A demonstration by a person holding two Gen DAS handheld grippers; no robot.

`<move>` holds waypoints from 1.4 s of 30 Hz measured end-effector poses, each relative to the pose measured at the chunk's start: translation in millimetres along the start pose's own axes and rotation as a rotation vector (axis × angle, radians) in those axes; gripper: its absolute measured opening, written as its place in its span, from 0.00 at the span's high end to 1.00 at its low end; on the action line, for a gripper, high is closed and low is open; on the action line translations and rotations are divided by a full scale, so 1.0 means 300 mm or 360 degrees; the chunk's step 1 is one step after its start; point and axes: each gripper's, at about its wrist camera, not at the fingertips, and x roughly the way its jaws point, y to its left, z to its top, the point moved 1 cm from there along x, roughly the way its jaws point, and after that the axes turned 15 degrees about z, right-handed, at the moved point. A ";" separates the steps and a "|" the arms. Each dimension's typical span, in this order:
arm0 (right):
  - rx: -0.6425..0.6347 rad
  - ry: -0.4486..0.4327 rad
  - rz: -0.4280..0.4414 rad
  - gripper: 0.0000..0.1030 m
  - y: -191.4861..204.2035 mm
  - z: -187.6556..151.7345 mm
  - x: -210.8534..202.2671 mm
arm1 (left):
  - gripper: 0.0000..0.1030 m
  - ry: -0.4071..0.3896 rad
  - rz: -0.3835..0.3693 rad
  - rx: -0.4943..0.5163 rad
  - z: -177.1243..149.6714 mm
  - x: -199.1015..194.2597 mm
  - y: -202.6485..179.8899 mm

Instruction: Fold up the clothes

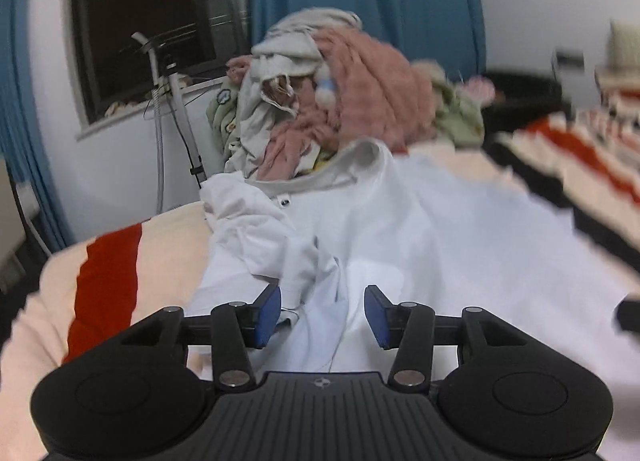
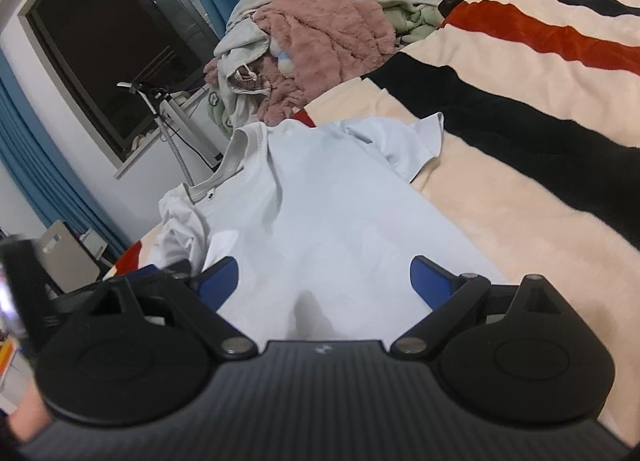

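My left tool [image 1: 322, 315] is released, its 2 blue pads straddling the bunched left sleeve [image 1: 276, 245] of the white T-shirt [image 1: 420, 229]. The shirt lies on the bed [image 2: 500, 213], long axis running from me toward the collar [image 2: 236, 157]. My right tool [image 2: 324, 281] is released over the hem, probably just above the cloth. The right sleeve [image 2: 412, 145] lies spread flat.
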 end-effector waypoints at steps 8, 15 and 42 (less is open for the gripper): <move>-0.0012 0.0019 -0.0005 0.09 -0.009 -0.007 0.004 | 0.52 0.0231 -0.0011 -0.0222 0.064 0.211 0.032; -0.0062 0.0042 -0.0028 0.09 -0.006 -0.019 0.028 | 0.97 0.0238 -0.0174 -0.0670 0.097 0.255 0.203; -0.0327 0.0080 -0.0112 0.09 0.043 -0.084 0.099 | 0.39 0.0430 0.0376 -0.1076 -0.001 0.291 0.898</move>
